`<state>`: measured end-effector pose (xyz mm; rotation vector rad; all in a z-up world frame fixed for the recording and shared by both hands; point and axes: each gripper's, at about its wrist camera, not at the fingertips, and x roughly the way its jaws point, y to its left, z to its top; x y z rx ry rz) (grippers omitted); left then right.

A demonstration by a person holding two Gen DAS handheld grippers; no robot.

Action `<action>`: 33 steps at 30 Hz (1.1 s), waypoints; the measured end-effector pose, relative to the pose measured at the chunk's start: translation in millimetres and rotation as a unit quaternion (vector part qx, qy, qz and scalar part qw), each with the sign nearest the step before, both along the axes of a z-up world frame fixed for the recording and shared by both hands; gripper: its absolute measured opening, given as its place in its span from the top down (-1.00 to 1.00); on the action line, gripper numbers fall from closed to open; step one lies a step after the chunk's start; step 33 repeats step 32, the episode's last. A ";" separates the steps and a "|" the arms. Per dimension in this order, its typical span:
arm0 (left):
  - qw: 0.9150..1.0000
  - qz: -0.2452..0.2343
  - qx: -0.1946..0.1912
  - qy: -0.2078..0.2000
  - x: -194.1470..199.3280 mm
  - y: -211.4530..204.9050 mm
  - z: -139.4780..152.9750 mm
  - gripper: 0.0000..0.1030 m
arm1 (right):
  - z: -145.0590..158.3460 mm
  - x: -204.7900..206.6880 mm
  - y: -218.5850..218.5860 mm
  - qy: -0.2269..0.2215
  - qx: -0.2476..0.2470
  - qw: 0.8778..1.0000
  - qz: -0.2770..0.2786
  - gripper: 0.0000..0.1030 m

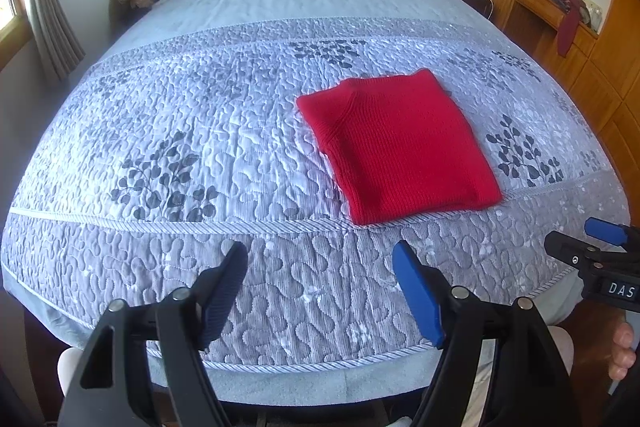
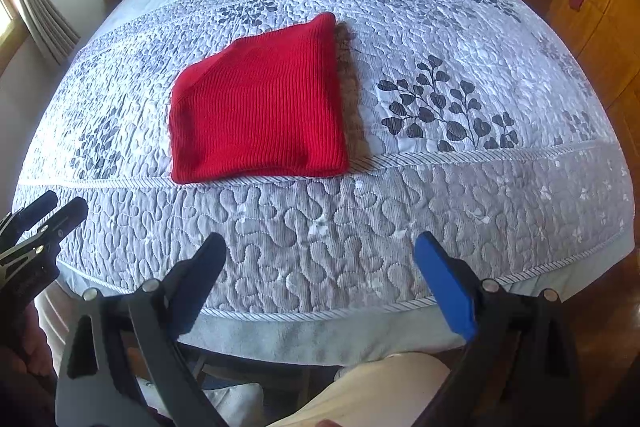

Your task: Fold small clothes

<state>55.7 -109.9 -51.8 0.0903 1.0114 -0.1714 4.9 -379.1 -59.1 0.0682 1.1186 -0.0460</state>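
1. While both grippers hang over the near edge of the bed, neither one holds anything; the left gripper (image 1: 320,291) has its jaws spread wide with only quilt showing between them; the right gripper (image 2: 320,281) is spread just as wide and is likewise empty.
2. Beyond them, well apart from both, the red sweater (image 1: 394,147) lies flat on the quilt (image 1: 180,131) as a neat, squarish packet; its edges look tucked and even.
3. Judging by that shape, the fold seems finished; what may remain is a final smoothing or setting it aside; no other small clothes wait on the quilt.
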 end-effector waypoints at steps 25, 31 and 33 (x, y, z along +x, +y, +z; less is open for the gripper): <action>1.000 -0.005 0.005 0.005 1.4 -0.6 -6.3 -0.46 | -4.5 3.8 -0.2 0.006 0.002 1.000 0.001 -0.85; 1.000 -0.002 0.006 0.010 2.2 -0.3 -7.8 -0.46 | -6.6 5.1 -1.8 0.006 0.007 1.000 -0.001 -0.85; 1.000 -0.002 0.006 0.010 2.2 -0.4 -7.8 -0.46 | -6.7 5.3 -2.3 0.006 0.007 1.000 -0.002 -0.85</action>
